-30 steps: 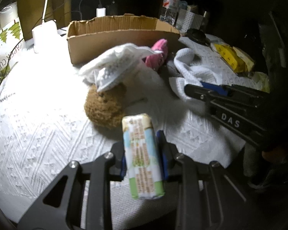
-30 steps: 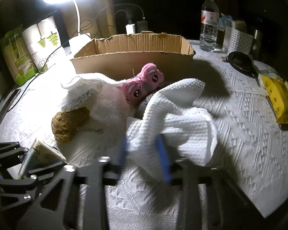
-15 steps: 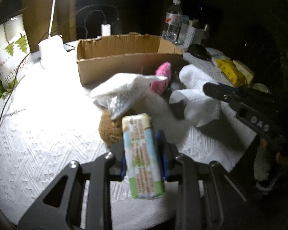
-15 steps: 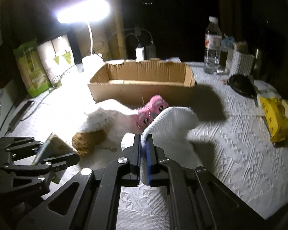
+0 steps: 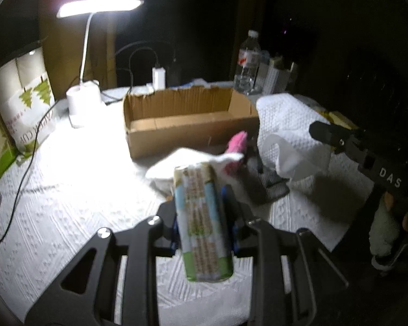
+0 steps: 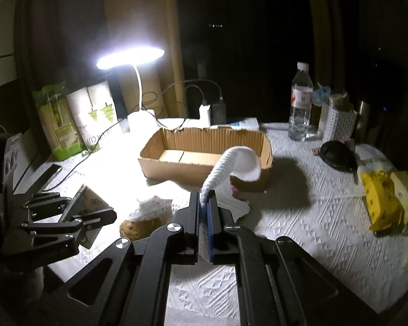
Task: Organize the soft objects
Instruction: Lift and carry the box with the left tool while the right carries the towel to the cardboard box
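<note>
Holding, left gripper (image 5: 204,225): jaws clamped on tissue pack (image 5: 202,222), raised over the table.
Holding, right gripper (image 6: 204,217): jaws nipped thin on white towel (image 6: 231,165), its loose end dangling.
Destination: cardboard box (image 6: 204,146), bare inside, just beyond.
Risk, towel: may slip; narrow edge pinch.
Risk, snag: hanging cloth could drag pink plush (image 5: 238,142).
</note>
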`<state>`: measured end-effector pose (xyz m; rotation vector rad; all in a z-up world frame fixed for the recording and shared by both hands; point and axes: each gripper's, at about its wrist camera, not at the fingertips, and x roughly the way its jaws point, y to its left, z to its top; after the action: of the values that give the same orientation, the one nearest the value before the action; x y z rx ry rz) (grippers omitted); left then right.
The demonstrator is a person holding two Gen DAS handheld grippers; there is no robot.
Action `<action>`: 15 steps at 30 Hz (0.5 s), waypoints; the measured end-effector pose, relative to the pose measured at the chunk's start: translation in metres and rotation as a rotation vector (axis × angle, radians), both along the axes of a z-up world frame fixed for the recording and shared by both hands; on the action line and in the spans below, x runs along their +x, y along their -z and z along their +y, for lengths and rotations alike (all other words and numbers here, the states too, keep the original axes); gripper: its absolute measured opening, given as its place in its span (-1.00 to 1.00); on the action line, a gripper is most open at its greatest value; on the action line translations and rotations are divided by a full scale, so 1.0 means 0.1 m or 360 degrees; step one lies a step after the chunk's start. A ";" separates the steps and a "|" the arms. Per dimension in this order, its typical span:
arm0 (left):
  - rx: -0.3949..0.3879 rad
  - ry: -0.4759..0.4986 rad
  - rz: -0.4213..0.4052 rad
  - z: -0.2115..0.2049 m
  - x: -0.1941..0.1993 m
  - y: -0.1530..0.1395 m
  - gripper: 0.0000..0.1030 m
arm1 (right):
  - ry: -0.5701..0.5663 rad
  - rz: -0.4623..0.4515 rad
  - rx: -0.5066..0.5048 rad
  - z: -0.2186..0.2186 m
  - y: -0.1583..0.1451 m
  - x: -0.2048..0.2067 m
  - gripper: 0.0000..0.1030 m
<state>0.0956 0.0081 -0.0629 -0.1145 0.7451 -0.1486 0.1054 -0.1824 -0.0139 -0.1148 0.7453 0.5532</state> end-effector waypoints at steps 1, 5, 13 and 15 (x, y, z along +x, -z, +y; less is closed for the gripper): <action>-0.0003 0.0003 -0.0013 0.00 0.01 -0.03 -0.46 | 0.0000 -0.0006 0.0004 0.00 -0.02 0.01 -0.90; 0.0001 0.0001 -0.0054 0.03 0.07 -0.12 -0.46 | -0.0006 -0.0027 0.0028 -0.02 -0.09 0.07 -0.90; 0.0045 0.0009 -0.0155 0.07 0.20 -0.29 -0.46 | -0.0002 -0.0048 0.0015 -0.04 -0.13 0.25 -0.90; 0.0048 0.0012 -0.0167 0.09 0.26 -0.33 -0.46 | -0.0001 -0.0058 0.0015 -0.04 -0.15 0.29 -0.90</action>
<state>0.1214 0.0172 -0.0302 -0.0747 0.6429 -0.1494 0.1346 -0.1861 0.0013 -0.1159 0.7074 0.5537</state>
